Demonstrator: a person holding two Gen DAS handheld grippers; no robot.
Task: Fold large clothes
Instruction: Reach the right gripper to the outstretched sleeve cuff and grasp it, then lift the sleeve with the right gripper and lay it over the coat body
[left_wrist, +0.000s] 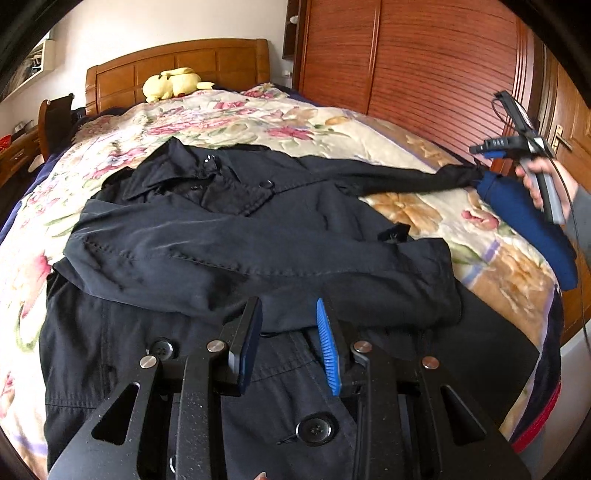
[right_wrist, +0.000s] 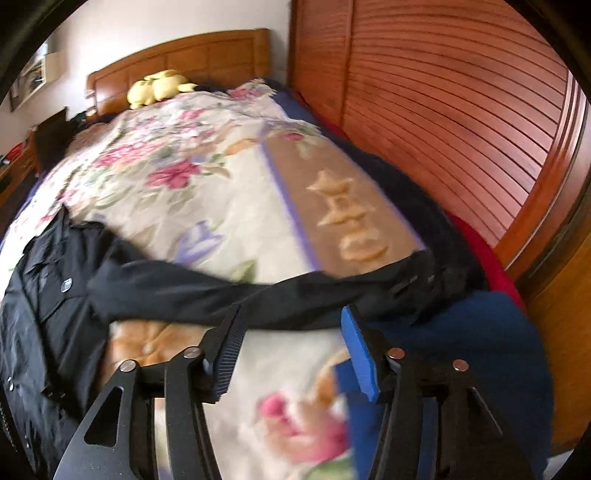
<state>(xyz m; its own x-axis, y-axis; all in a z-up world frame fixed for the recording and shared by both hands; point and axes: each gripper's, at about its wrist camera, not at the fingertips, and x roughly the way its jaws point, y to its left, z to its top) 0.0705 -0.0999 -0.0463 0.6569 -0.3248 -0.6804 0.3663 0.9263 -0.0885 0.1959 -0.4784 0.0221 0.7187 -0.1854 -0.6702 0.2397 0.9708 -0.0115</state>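
Observation:
A black coat (left_wrist: 207, 221) lies spread on the floral quilt (left_wrist: 258, 118), collar towards the headboard. One sleeve (left_wrist: 258, 258) is folded across its front. The other sleeve (left_wrist: 406, 177) stretches out to the right, its cuff at the bed's edge on a blue cloth (left_wrist: 528, 221). My left gripper (left_wrist: 288, 306) hovers over the coat's lower front, its jaws apart with nothing between the pads. My right gripper (left_wrist: 484, 149), held by a hand, is above the outstretched cuff. In the right wrist view my right gripper (right_wrist: 291, 314) is open and empty, with the sleeve (right_wrist: 258, 291) just beyond its fingertips.
A yellow plush toy (left_wrist: 171, 83) rests by the wooden headboard (left_wrist: 207, 62). A slatted wooden wardrobe (left_wrist: 424, 66) stands close along the bed's right side. A dark chair (left_wrist: 55, 118) and a wooden desk are at the left. The blue cloth (right_wrist: 461, 332) hangs over the bed's right edge.

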